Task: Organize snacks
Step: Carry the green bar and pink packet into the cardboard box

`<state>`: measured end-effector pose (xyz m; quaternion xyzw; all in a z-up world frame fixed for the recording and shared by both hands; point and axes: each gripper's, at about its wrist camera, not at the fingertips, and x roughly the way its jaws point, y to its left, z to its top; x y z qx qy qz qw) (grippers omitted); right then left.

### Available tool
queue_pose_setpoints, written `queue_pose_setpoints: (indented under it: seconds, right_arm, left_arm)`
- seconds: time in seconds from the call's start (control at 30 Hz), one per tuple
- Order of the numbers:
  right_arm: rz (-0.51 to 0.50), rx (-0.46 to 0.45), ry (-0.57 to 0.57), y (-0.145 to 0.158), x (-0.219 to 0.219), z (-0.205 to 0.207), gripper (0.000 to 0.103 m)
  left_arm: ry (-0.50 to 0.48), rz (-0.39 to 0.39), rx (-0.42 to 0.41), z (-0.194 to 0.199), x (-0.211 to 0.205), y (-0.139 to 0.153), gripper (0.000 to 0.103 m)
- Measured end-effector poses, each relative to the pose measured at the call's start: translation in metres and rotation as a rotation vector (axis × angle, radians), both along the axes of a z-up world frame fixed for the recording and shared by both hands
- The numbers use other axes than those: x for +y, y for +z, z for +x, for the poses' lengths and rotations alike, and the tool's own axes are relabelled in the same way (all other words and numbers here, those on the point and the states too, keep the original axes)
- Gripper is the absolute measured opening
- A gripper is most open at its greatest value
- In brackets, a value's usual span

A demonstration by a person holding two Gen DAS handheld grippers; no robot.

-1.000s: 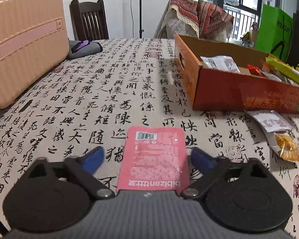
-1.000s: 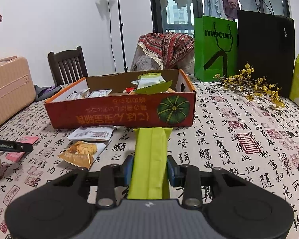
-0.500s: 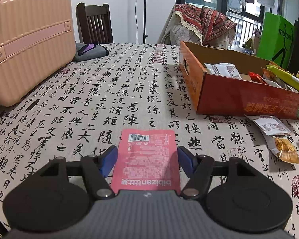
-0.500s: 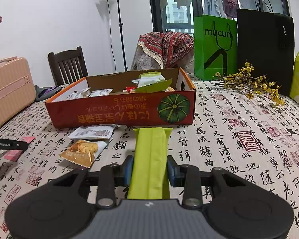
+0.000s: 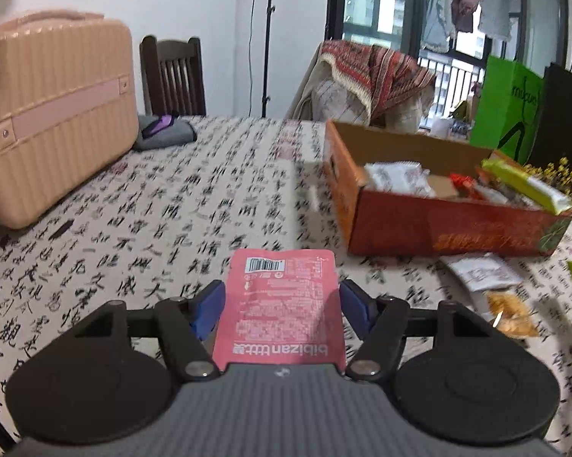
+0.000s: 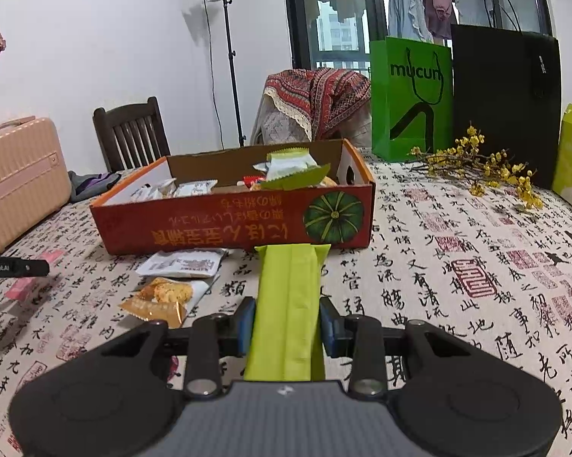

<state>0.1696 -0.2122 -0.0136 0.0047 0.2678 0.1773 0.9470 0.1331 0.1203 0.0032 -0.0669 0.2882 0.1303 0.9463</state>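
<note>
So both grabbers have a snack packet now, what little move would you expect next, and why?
Probably carrying the pink packet toward the open orange box. The left gripper has its jaws pressed on the packet's sides, having just closed on it, and holds it above the tablecloth. The box already holds snacks. The right gripper grips a green packet facing the box.

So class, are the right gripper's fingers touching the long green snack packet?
Touching. The right wrist view shows both blue fingers of the right gripper pressed against the sides of the green packet, with no gap visible.
</note>
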Motion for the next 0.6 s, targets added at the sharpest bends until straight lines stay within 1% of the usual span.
queue_pose_setpoints:
  seconds: [0.37, 0.6]
  right_arm:
    - [0.017, -0.089, 0.020, 0.030, 0.009, 0.007, 0.034]
    - [0.030, -0.142, 0.044, 0.050, 0.022, 0.021, 0.034]
  left_arm:
    - [-0.068, -0.005, -0.094, 0.009, -0.029, 0.032, 0.068]
    - [-0.109, -0.010, -0.137, 0.029, -0.047, 0.049, 0.068]
